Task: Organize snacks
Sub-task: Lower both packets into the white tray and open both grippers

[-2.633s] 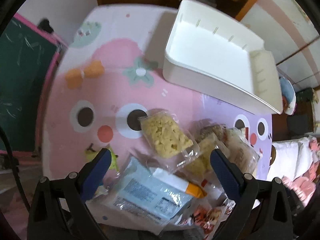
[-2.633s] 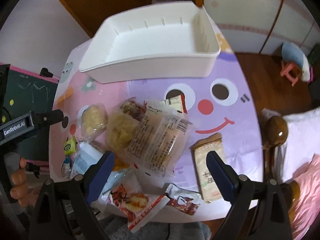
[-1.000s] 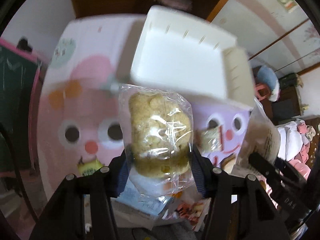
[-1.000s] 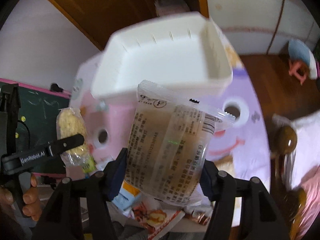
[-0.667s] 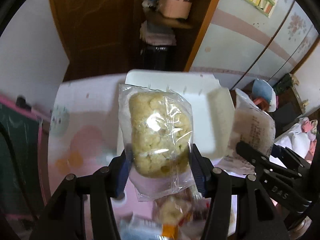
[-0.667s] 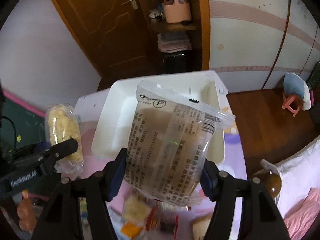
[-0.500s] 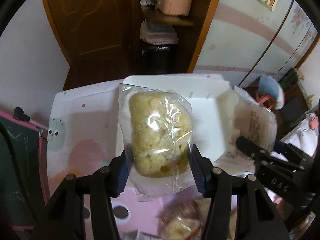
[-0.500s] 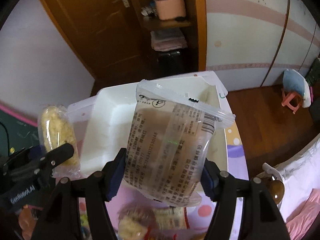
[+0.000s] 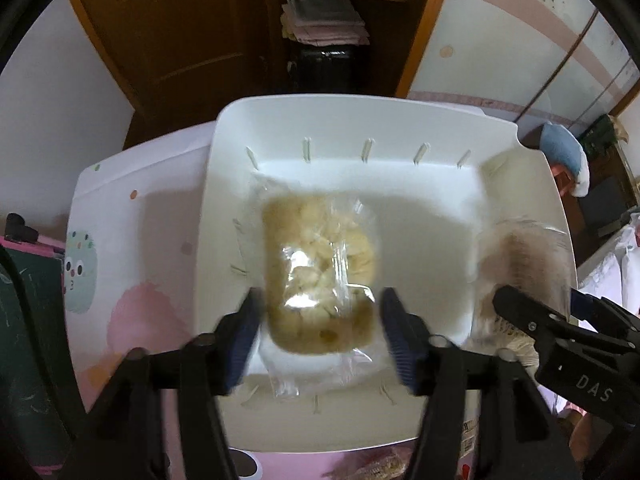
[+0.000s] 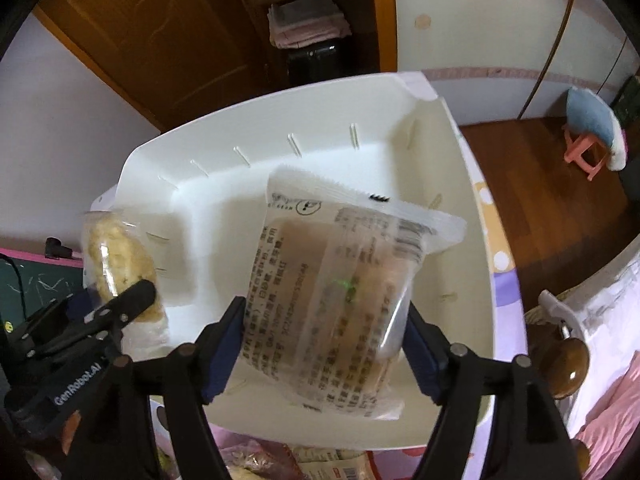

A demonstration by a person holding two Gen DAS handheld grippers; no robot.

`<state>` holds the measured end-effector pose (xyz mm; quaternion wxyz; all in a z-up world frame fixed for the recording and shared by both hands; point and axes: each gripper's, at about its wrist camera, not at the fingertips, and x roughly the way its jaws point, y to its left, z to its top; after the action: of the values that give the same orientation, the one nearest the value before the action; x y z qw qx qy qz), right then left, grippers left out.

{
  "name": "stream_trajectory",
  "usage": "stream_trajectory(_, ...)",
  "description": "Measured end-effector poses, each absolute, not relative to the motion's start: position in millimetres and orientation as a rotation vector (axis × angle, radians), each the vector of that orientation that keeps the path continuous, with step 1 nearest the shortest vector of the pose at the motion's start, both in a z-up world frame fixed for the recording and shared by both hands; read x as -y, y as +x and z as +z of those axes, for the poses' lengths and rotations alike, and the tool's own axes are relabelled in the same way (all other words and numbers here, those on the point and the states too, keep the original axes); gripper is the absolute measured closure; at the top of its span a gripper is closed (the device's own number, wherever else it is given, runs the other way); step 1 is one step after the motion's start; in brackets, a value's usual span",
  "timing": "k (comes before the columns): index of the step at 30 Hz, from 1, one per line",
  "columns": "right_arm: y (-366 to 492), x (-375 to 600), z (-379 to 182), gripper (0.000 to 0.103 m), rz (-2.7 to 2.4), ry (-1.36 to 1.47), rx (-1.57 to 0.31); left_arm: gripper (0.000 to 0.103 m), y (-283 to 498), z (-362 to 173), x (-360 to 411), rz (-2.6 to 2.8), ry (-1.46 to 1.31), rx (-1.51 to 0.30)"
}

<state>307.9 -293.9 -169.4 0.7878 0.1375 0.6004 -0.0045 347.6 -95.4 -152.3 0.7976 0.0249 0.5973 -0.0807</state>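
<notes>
Both snacks hang over the white plastic bin (image 9: pixel 520 168) on the cartoon-print desk (image 9: pixel 132 208), so the step in hand looks like the drop; the left gripper (image 9: pixel 320 328) has its blue-padded fingers (image 9: pixel 244 336) blurred and standing just clear of the clear-wrapped puffed-rice cake (image 9: pixel 320 272) on either side, which reads as parted, the cake loose over the bin's left half; the right gripper (image 10: pixel 324 336) has its fingers clamped on the flanks of the printed bread packet (image 10: pixel 340 292), held upright above the bin's right half, near the side wall

To do it well, I would lower each packet until it is near the bin floor before letting go, since light film packets may flutter or bounce off a sloped wall; keep the bread packet toward the right, well apart from the cake, so the two lie side by side, not stacked; open the right fingers fully and lift straight up, because crinkly film may cling to a pad and be dragged back out; more wrapped snacks (image 10: pixel 280 464) wait on the desk below the bin's near rim
</notes>
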Motion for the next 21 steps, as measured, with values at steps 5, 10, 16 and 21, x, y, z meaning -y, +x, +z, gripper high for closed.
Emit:
stream_trajectory(5,302,301,-167,0.026,-0.012,0.358,-1.249,0.011,347,-150,90,-0.213,-0.032,-1.291)
stream_trajectory(10,296,304,-150,0.026,-0.01,0.376,-1.144,0.011,343,-144,83,-0.184,-0.092,-1.259)
stream_trajectory(16,290,302,-127,0.026,-0.02,0.309,-1.026,0.011,329,-121,89,-0.179,-0.054,-1.111)
stream_trajectory(21,284,304,-121,0.026,-0.023,0.299,-0.989,0.012,317,-102,96,-0.194,-0.003,-1.048)
